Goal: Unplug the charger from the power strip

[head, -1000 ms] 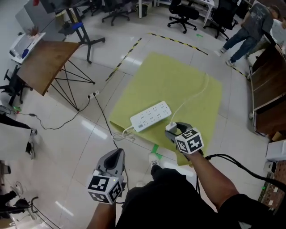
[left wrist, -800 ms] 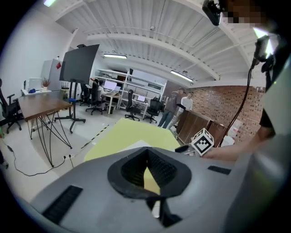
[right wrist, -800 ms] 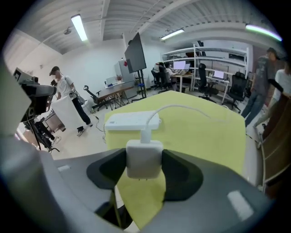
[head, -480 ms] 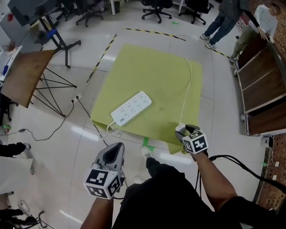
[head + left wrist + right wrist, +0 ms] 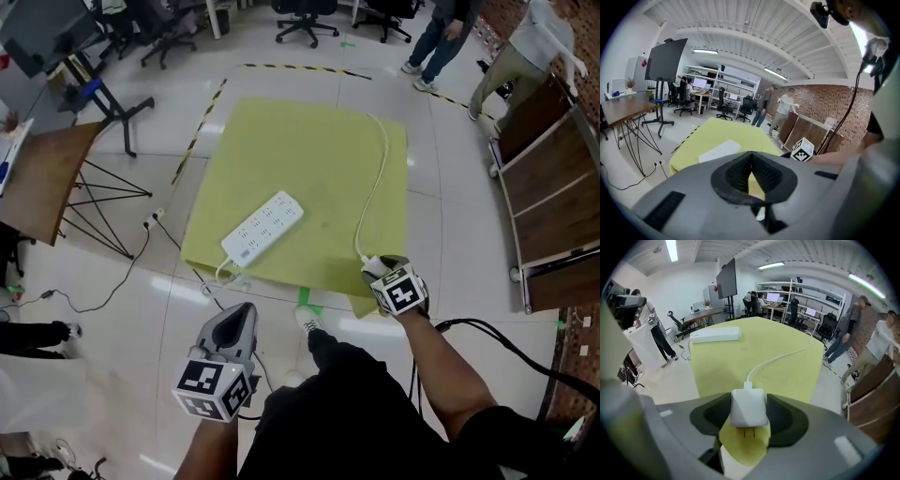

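The white power strip lies at an angle on the yellow mat, also seen in the right gripper view and the left gripper view. My right gripper is shut on the white charger over the mat's near right corner. The charger's two prongs hang bare, and it is apart from the strip. Its white cable runs away across the mat. My left gripper hovers over the floor in front of the mat, its jaws together and holding nothing.
A wooden folding table stands at the left. Wooden boards on a cart line the right side. A floor cable runs to the strip's lead. Office chairs and people are at the far end.
The right gripper has carried the charger away from the power strip toward the mat's near right corner, and the cable has pulled out straighter. The left gripper shifted a little.
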